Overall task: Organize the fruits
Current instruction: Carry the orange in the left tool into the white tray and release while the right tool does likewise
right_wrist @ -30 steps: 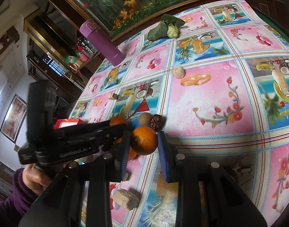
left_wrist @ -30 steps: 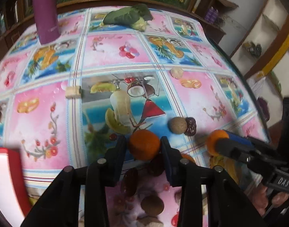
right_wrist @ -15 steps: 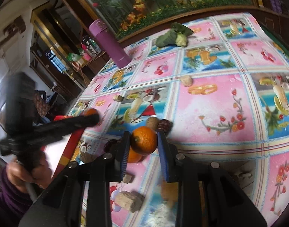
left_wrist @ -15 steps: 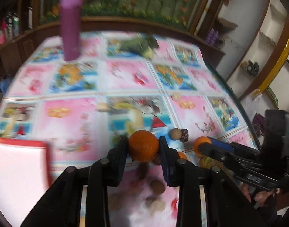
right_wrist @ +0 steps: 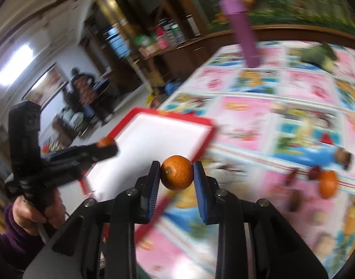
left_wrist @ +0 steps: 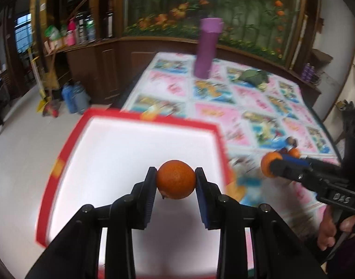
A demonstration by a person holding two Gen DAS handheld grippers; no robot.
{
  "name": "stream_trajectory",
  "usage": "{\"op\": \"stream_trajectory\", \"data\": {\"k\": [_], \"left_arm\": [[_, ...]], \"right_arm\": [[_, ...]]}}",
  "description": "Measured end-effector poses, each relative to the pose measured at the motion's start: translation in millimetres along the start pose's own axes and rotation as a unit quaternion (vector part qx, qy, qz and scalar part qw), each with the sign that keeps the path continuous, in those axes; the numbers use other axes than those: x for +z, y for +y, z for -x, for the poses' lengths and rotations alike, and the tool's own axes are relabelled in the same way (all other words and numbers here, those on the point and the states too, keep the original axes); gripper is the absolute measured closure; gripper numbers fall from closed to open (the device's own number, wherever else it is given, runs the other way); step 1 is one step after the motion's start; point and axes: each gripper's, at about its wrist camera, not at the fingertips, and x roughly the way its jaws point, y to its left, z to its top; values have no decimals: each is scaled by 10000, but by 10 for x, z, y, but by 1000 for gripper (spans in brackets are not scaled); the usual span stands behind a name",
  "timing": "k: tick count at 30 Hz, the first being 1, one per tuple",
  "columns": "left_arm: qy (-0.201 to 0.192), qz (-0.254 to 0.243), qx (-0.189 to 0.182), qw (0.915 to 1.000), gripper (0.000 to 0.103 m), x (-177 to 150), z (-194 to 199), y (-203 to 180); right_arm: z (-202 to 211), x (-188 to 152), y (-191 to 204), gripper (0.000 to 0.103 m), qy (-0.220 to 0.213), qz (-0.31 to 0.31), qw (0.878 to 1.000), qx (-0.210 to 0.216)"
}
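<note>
Your left gripper point(left_wrist: 176, 179) has its jaws clamped on an orange point(left_wrist: 175, 179), and a second ago that fruit hung over the worktop point(left_wrist: 258, 107) among the loose pieces; now it hangs above the white floor of the red tray point(left_wrist: 103, 144). Your right gripper point(right_wrist: 176, 175) is clamped on a second orange point(right_wrist: 176, 175), which has swung from the fruit cluster to just over the tray's near corner. Both carries look nearly done, so release comes next. One more orange point(right_wrist: 327, 184) and some dark fruits remain on the cloth.
</note>
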Motion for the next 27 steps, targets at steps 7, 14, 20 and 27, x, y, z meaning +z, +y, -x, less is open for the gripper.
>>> {"op": "stream_trajectory", "data": {"k": [7, 14, 20, 27], "left_arm": [[170, 136, 368, 9991, 71, -288, -86, 344], [222, 26, 739, 9970, 70, -392, -182, 456], [177, 7, 946, 9954, 65, -445, -167, 524], [-107, -123, 1231, 9923, 41, -417, -7, 465]], "right_arm": [[-709, -60, 563, 72, 583, 397, 9975, -27], [-1016, -195, 675, 71, 1043, 485, 9922, -471], [-1036, -239, 726, 70, 1219, 628, 9879, -729], [-802, -224, 733, 67, 1011, 605, 9906, -699]]}}
